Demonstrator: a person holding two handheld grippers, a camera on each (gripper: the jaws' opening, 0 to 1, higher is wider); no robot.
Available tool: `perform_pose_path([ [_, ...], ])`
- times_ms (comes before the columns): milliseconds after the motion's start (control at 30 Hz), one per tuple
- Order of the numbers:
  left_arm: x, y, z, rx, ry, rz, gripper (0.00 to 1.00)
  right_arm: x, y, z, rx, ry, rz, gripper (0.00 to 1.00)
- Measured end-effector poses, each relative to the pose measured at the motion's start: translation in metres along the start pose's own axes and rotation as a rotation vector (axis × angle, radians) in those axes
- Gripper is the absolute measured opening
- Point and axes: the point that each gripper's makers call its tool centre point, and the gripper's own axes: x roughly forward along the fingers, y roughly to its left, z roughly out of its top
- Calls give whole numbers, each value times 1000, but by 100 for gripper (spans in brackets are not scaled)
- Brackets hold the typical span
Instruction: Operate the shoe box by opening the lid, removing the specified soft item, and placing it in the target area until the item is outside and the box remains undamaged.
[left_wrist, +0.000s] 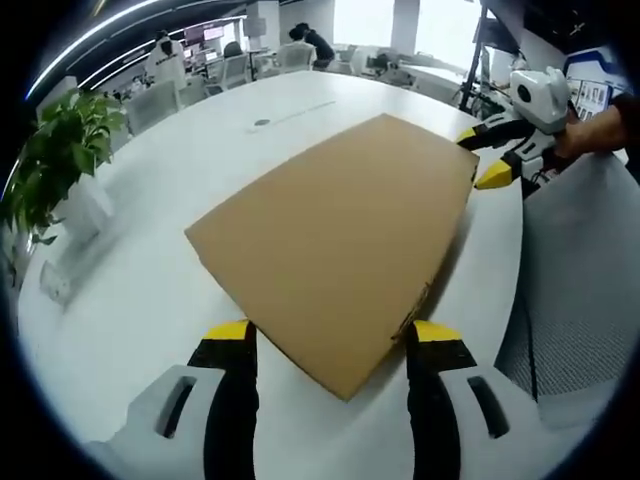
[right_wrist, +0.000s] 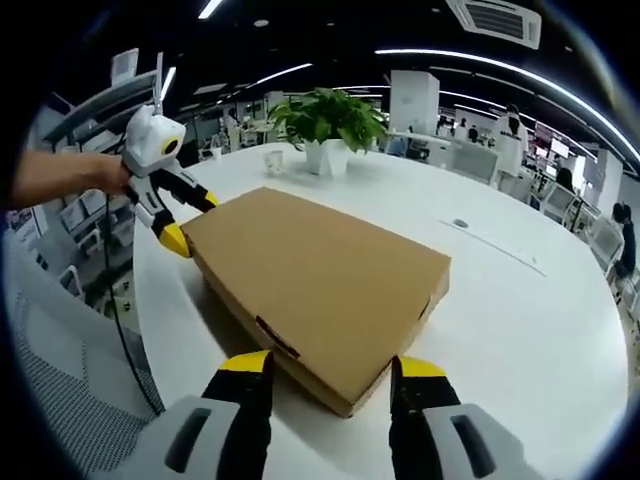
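Still lidded, the shoe box (left_wrist: 340, 250) lies flat on the white table (left_wrist: 150, 290). Both tongs, left (left_wrist: 330, 345) and right (right_wrist: 325, 370), gape wide at opposite corners. Light, dentable cardboard probably: lift by the lid's edge.

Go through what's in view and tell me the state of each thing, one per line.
Box: lid shut, lying flat on the table.
Left gripper: open, jaws either side of one box corner.
Right gripper: open, jaws either side of the opposite corner.
Plant: upright in its white pot, apart from the box.
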Motion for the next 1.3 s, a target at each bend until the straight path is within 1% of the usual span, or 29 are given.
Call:
perform_pose_path([
  [200, -2, 1, -3, -1, -7, 0, 58, 1, 1, 0, -20, -3, 0, 39],
  [467, -3, 1, -2, -7, -29, 3, 59, 0, 1, 0, -13, -11, 3, 39],
  [800, -6, 1, -1, -14, -33, 3, 57, -2, 0, 2, -2, -8, 14, 39],
  [1167, -12, -1, 2, -46, -72, 14, 55, -8, 0, 9, 19, -21, 27, 39],
  [1300, -16, -1, 5, -64, -99, 16, 55, -11, 0, 12, 28, -30, 34, 39],
])
